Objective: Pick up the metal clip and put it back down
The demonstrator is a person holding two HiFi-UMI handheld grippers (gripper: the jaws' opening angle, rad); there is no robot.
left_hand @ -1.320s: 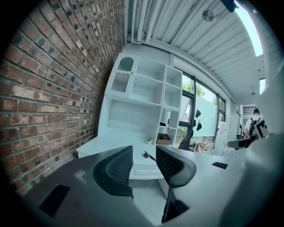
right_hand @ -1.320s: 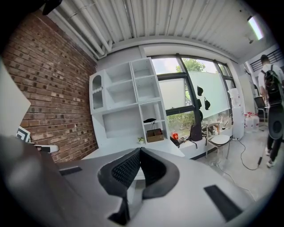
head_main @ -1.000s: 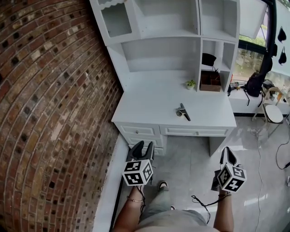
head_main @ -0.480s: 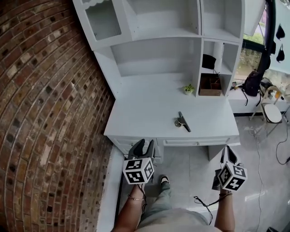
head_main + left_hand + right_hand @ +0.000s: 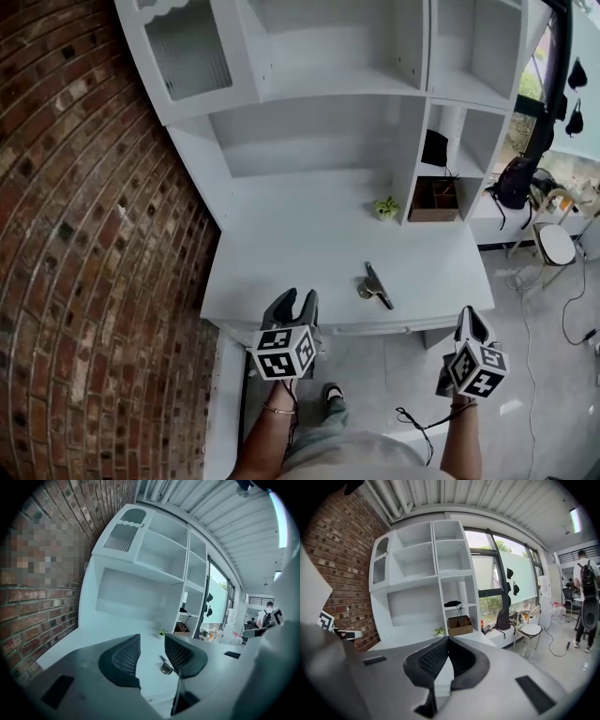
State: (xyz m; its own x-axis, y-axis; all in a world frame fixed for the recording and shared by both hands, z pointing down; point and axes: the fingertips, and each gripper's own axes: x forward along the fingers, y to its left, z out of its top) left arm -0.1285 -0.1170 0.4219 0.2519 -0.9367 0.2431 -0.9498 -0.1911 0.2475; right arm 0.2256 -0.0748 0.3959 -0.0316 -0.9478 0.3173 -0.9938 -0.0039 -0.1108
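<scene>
The metal clip (image 5: 375,285), dark with a silver loop, lies near the front edge of the white desk (image 5: 281,253), right of its middle. My left gripper (image 5: 292,305) is open and empty at the desk's front edge, left of the clip and short of it. In the left gripper view the clip (image 5: 164,666) shows in the gap between the left gripper's (image 5: 152,641) jaws, farther off on the desktop. My right gripper (image 5: 472,321) hangs over the floor just off the desk's front right corner. Its jaws (image 5: 447,641) meet at the tips with nothing between them.
A white hutch with open shelves (image 5: 319,84) rises at the back of the desk. A small potted plant (image 5: 385,207) and a brown box (image 5: 433,199) stand at its right. A brick wall (image 5: 75,234) runs along the left. A chair (image 5: 555,246) stands at the far right.
Both grippers have come forward towards the desk, which now looks larger and nearer. The left gripper's tips have reached the desk's front edge. Neither gripper's jaws have changed.
</scene>
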